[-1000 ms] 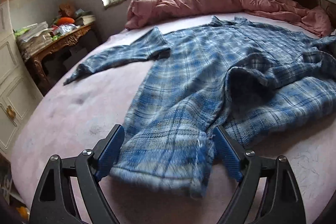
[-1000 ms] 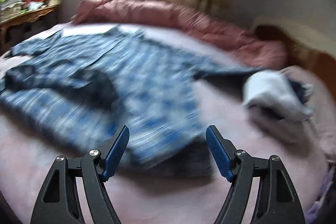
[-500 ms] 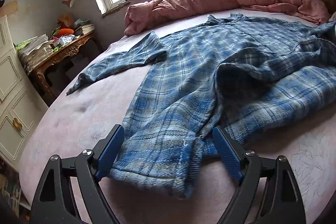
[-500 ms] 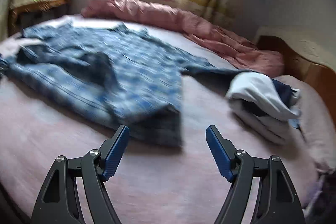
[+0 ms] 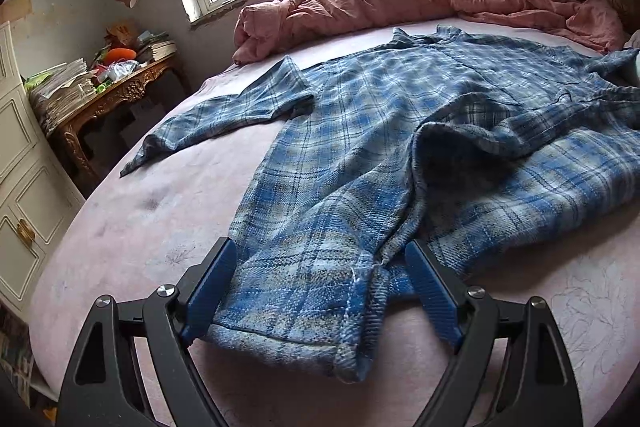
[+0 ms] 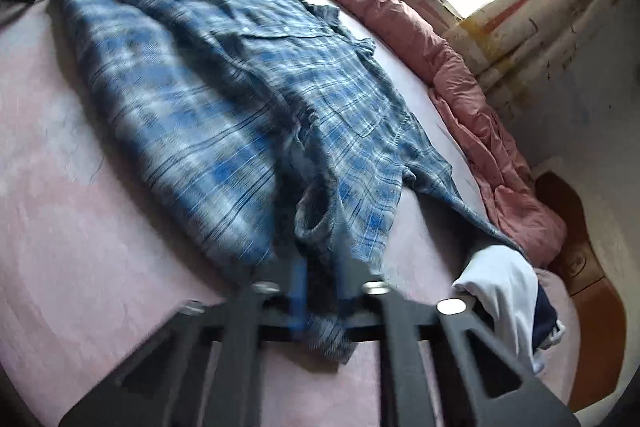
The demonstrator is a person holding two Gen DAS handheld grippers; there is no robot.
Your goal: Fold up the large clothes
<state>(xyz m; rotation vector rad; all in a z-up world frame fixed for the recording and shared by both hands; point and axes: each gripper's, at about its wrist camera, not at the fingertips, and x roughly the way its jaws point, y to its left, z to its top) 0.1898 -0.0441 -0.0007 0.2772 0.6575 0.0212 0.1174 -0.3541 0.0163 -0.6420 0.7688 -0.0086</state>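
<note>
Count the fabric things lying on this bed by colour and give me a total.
Blue plaid: 1, the plaid shirt
Pink: 1, the rolled quilt
White and navy: 1, the folded clothes pile
Total: 3

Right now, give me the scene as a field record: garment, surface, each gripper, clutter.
garment: plaid shirt, spread out, rumpled at the middle, one sleeve out to the side
surface: bed, pink sheet
left gripper: open, straddling a hem corner
right gripper: shut on shirt fabric, view blurred
folded clothes: beside the shirt's far sleeve
duvet: bunched along the window side
</note>
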